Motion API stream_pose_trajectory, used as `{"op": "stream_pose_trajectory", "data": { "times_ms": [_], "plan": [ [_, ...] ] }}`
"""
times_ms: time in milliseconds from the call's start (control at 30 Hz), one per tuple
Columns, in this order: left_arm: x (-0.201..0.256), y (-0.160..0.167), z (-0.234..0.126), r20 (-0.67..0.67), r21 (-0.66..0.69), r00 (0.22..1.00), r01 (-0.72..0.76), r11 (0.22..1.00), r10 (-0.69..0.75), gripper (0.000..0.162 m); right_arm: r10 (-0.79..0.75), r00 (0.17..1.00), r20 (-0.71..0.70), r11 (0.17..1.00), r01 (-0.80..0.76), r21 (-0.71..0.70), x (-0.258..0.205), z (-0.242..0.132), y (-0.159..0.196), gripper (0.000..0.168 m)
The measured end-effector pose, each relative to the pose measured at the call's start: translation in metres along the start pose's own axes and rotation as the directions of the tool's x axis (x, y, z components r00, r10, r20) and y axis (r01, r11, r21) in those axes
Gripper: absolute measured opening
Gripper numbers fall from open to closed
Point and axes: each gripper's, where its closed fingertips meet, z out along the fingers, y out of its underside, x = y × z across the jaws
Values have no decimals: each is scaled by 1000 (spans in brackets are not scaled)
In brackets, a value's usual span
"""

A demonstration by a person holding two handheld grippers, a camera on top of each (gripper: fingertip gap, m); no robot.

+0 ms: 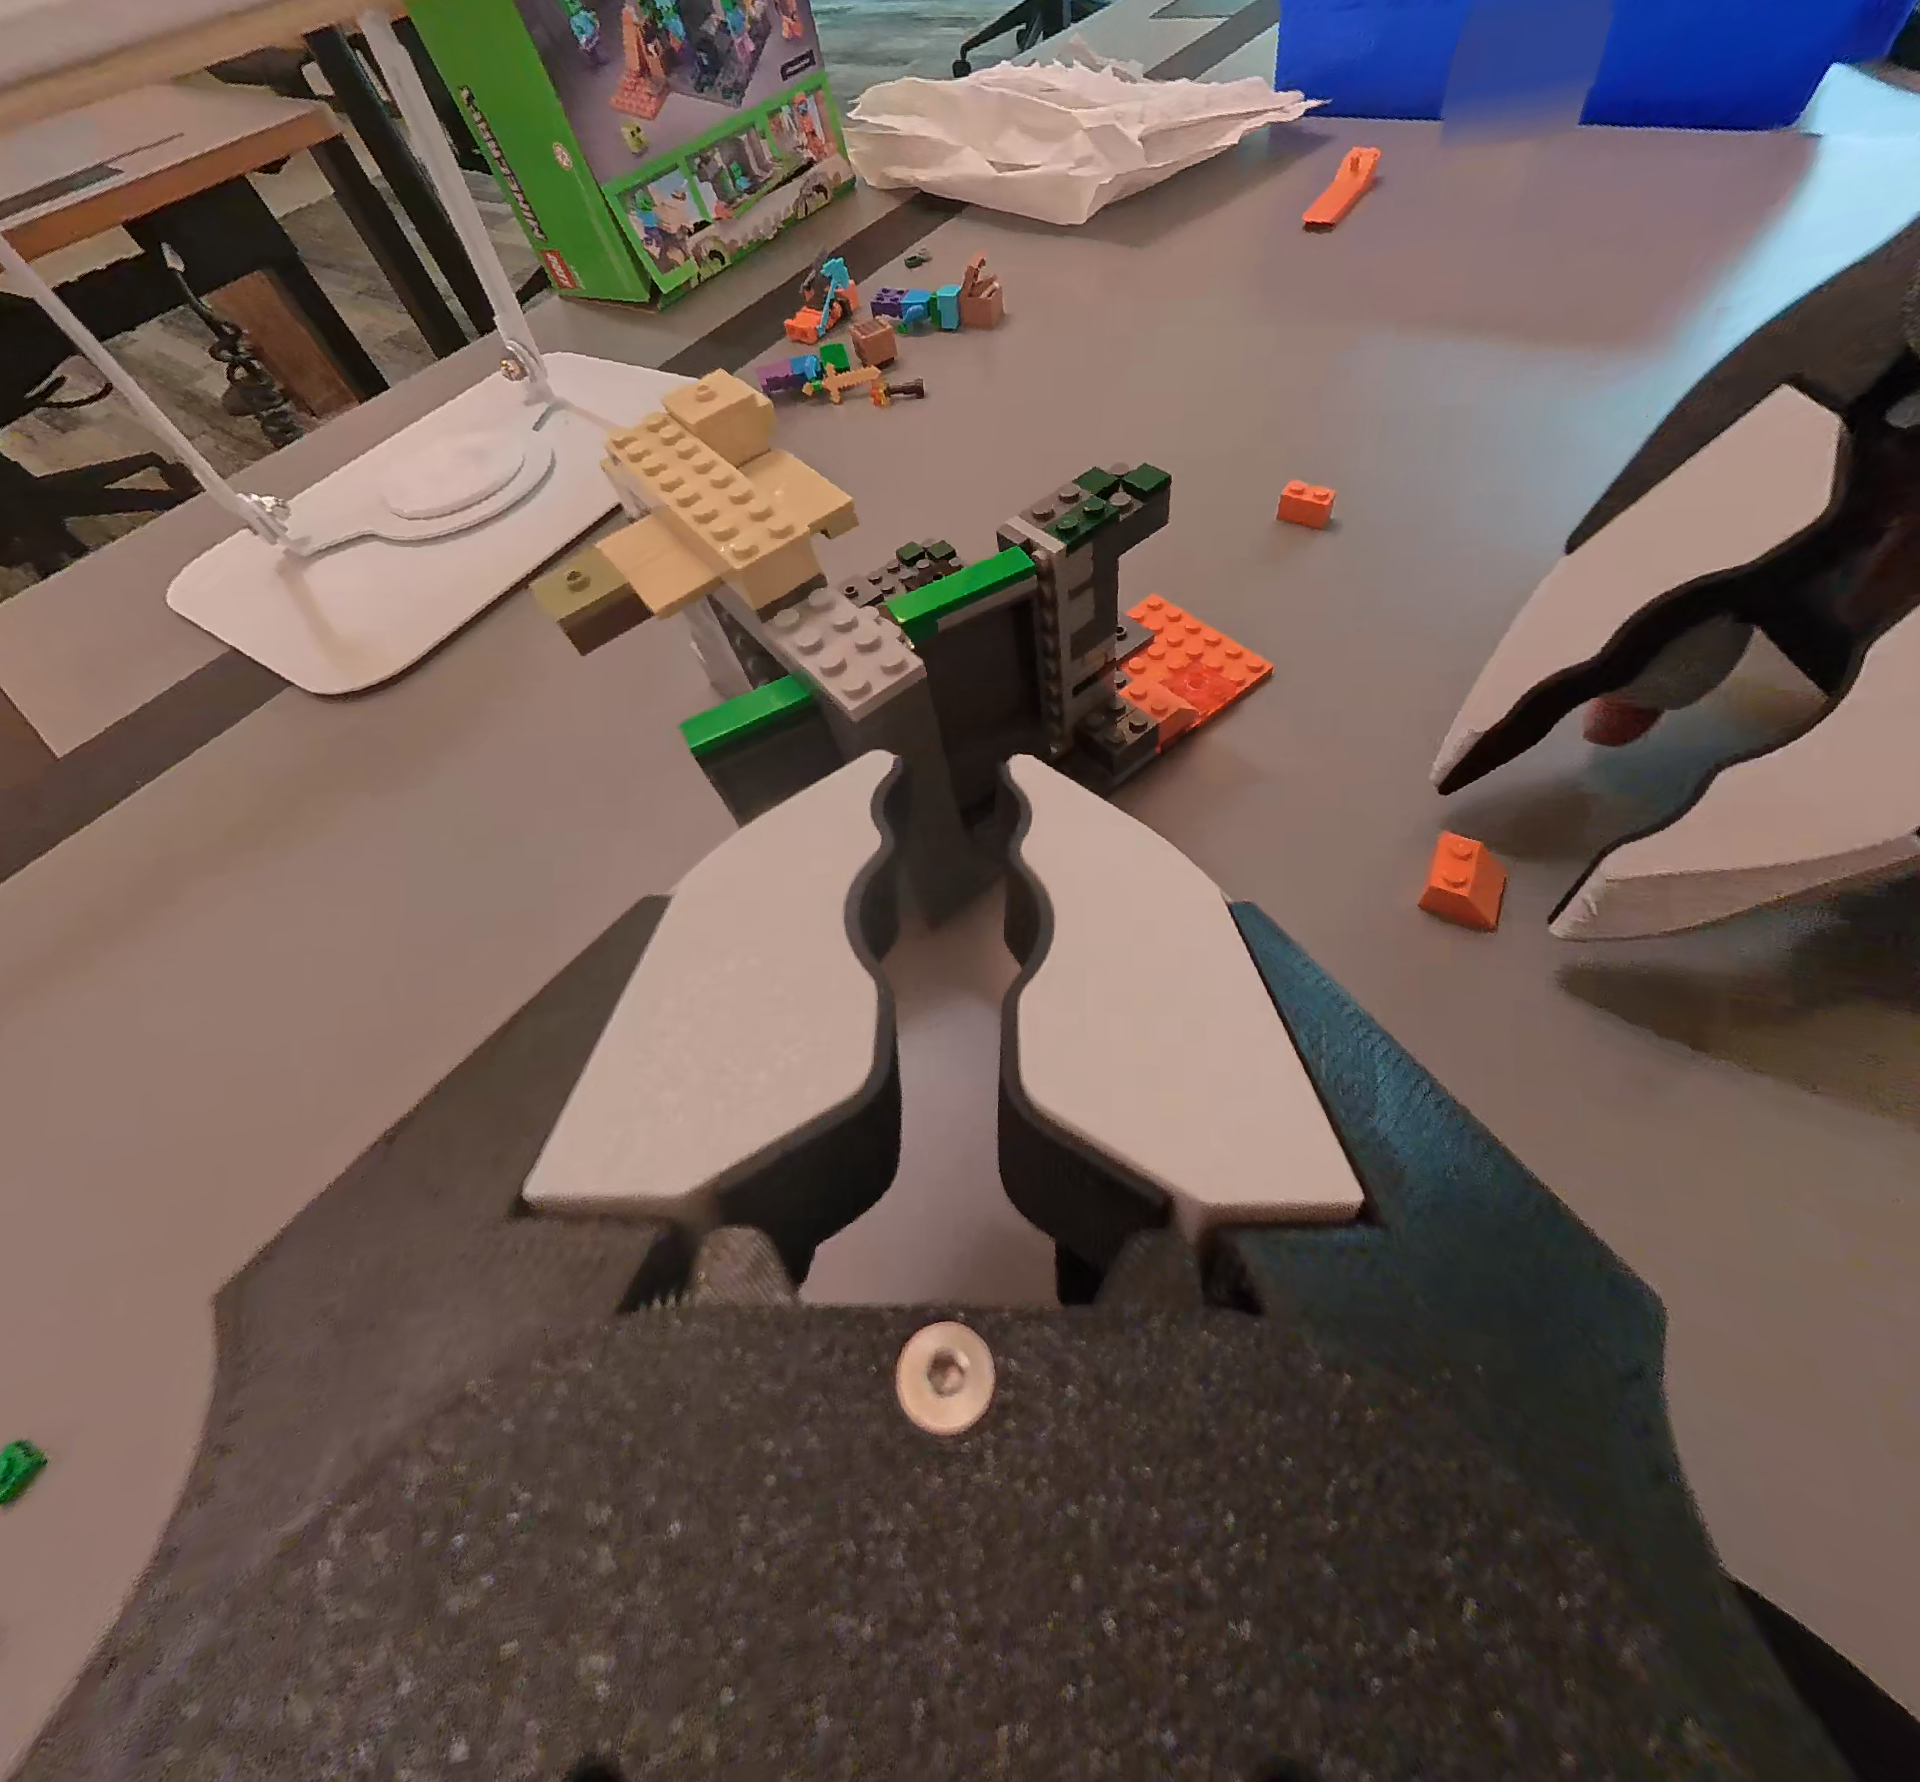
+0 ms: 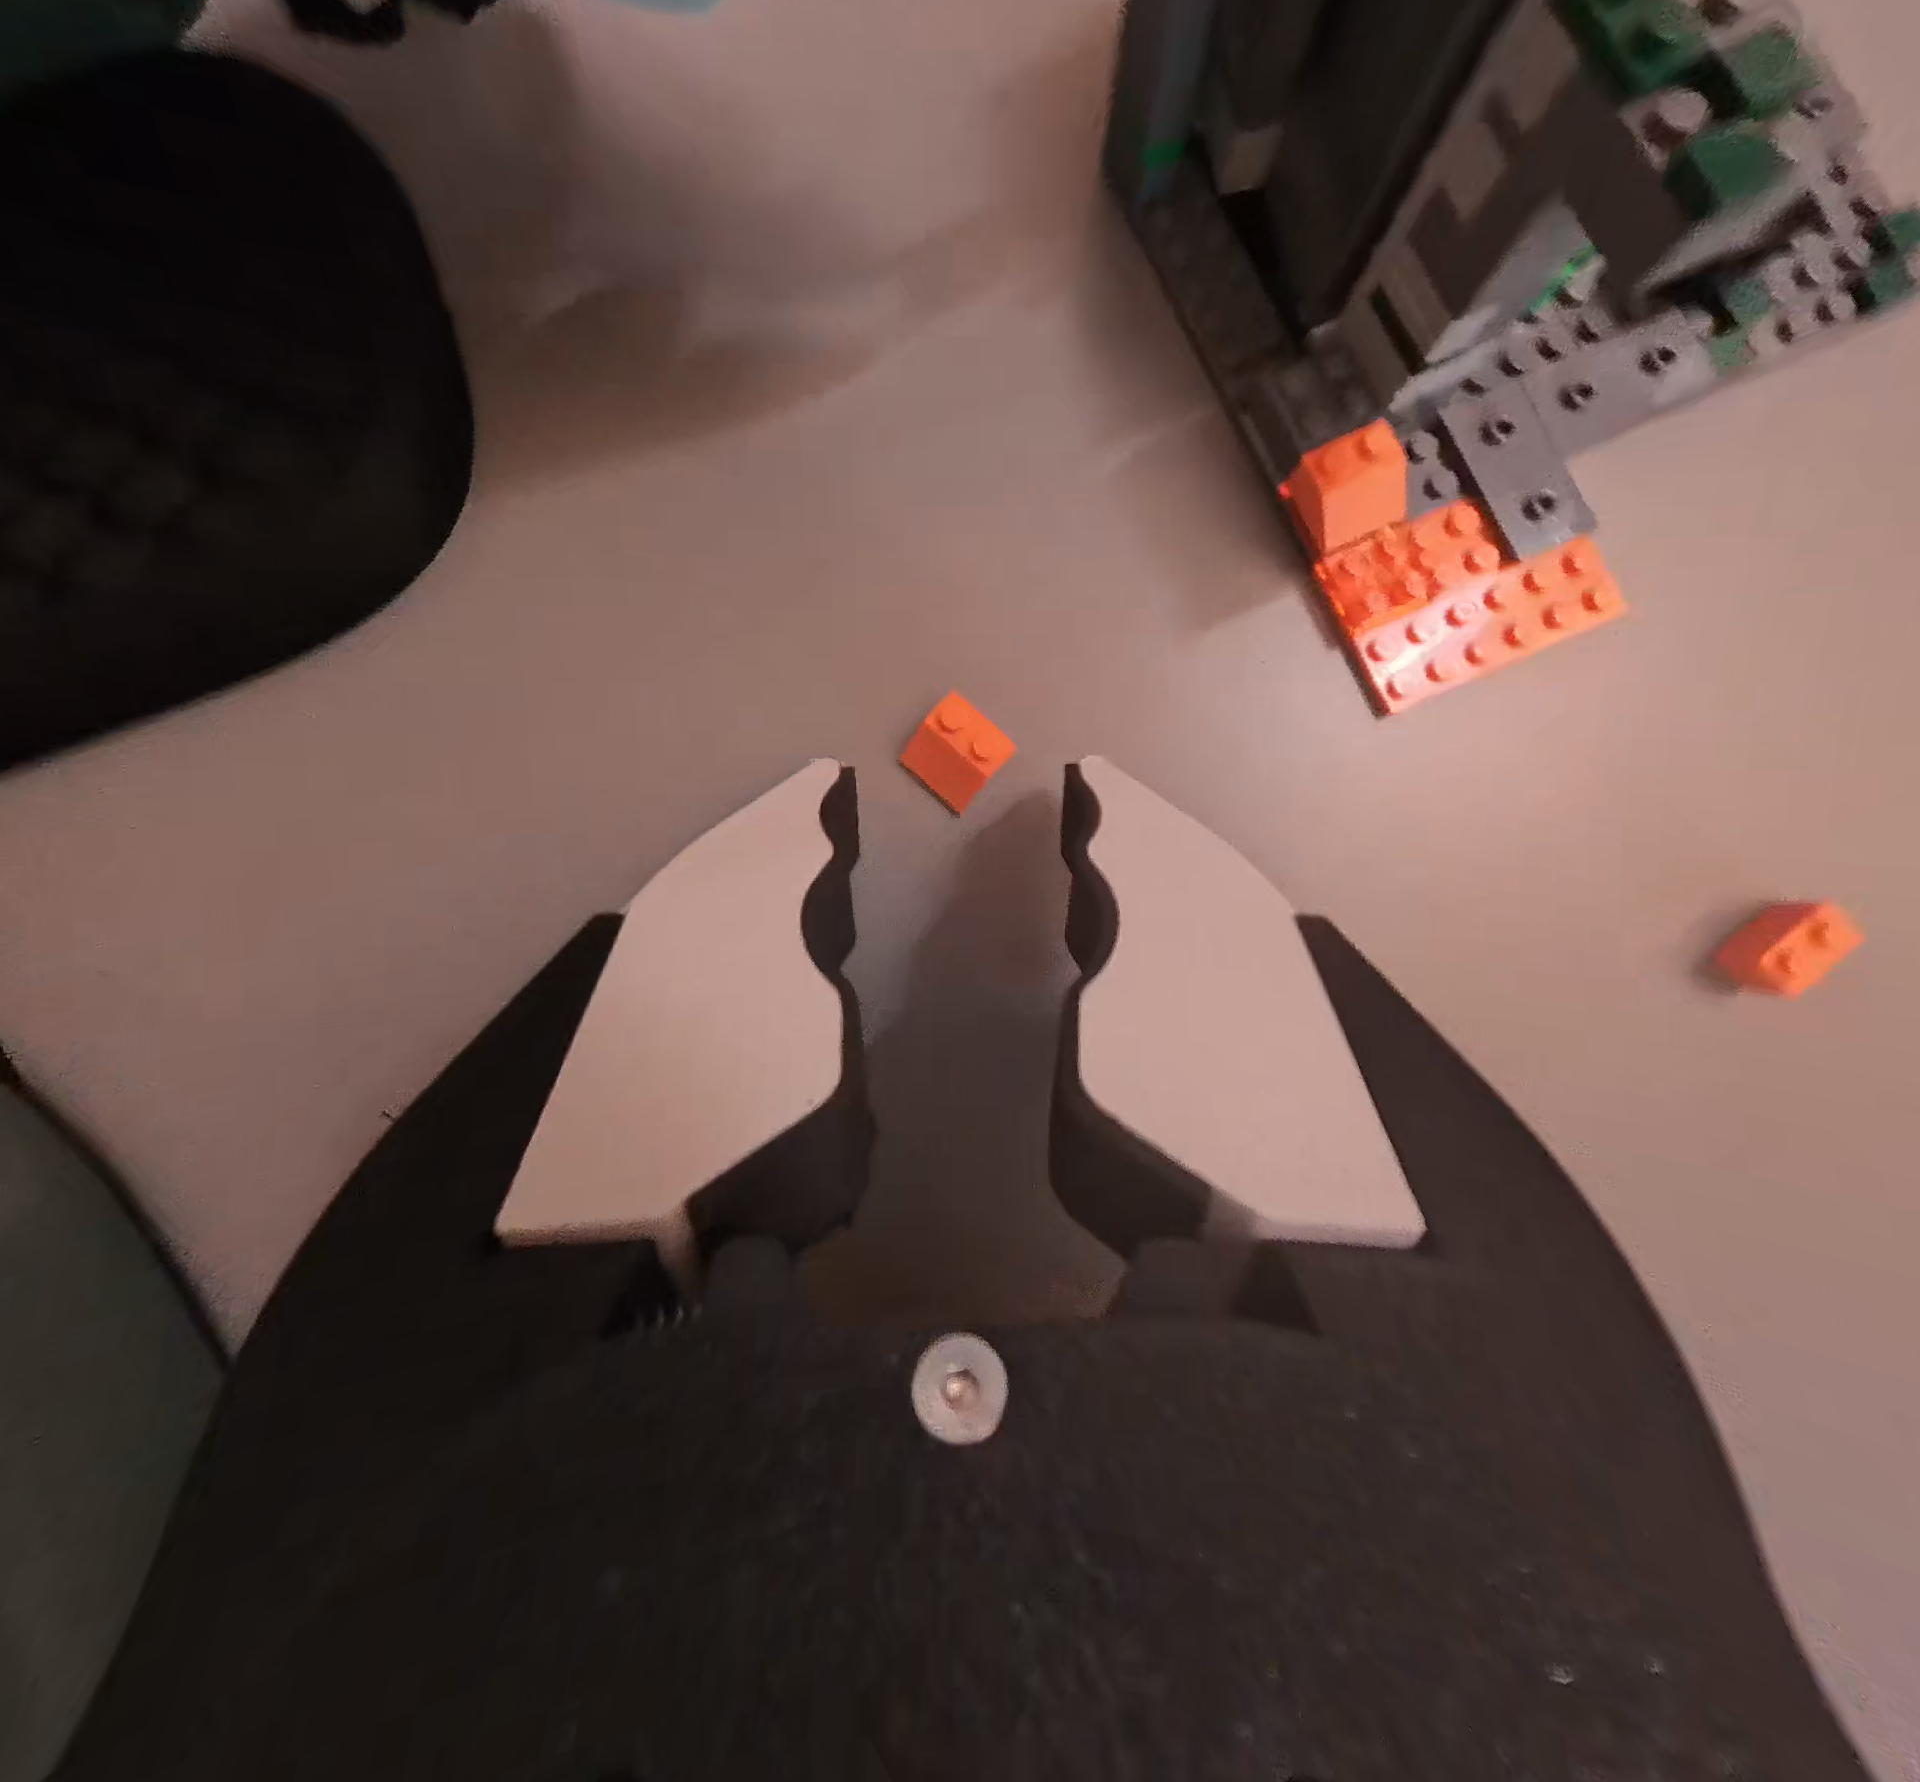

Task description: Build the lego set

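- Two tongs: your left tongs (image 1: pixel 951 802) pinch the model's (image 1: pixel 935 631) dark wall, mid-worktop.
- Your right tongs (image 2: pixel 961 776) gape empty, an orange brick (image 2: pixel 958 748) just beyond the tips.
- The box (image 1: pixel 665 70) bears printing; wording omitted.

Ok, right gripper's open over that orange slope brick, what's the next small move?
Probably ease the right gripper forward and down so the orange slope brick, lying loose on the table just past the open fingertips, sits between them, then close. The left gripper already braces the lego build.
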Motion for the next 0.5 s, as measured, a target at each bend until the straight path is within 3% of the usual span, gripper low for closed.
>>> {"op": "stream_pose_trajectory", "data": {
  "times_ms": [200, 367, 500],
  "plan": [
    [-4, 3, 0, 12, -5, 1000, 22, 1000, -22, 14, 132, 984, -118, 991, -132, 11, 2, 0, 1, 37],
    [-4, 3, 0, 11, -9, 1000, 23, 1000, -23, 14, 73, 982, -175, 995, -85, -57, 2, 7, 0, 28],
    [-2, 3, 1, 9, -15, 1000, 11, 1000, -10, 14, 25, 989, -144, 995, -38, -90, -3, 10, 1, 19]
  ]
}}
